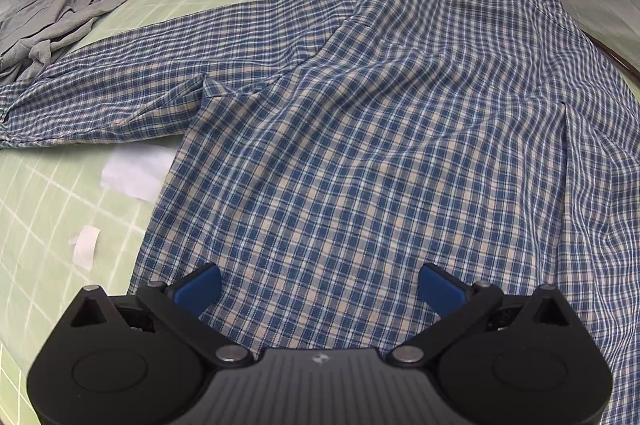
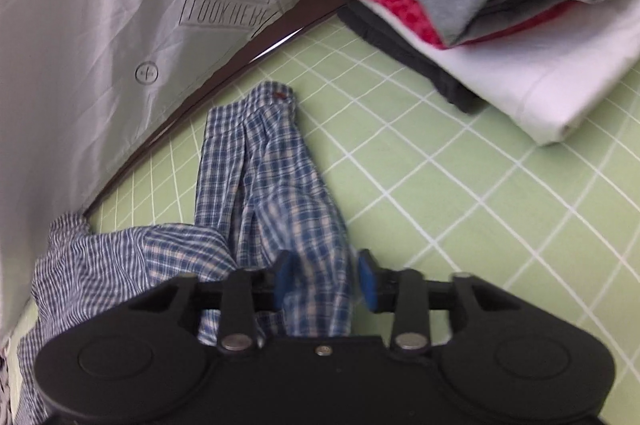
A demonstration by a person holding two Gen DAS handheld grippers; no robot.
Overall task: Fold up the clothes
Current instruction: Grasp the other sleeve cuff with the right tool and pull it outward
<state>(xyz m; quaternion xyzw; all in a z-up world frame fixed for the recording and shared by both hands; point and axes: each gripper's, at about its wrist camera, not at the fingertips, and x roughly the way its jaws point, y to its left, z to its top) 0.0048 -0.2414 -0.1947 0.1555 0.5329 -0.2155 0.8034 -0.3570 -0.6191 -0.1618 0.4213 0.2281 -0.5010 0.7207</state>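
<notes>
Green mat w/ white grid covers the table; grey-white sheet hangs behind as backdrop, printed marks on it. Plaid shirt spread flat on mat, one sleeve stretched out. Left gripper spread wide over shirt body, nothing pinched. Right gripper narrowed round the sleeve; actual pinch can't tell. Folded stack near mat's far corner, crumpled grey garment beside backdrop.
</notes>
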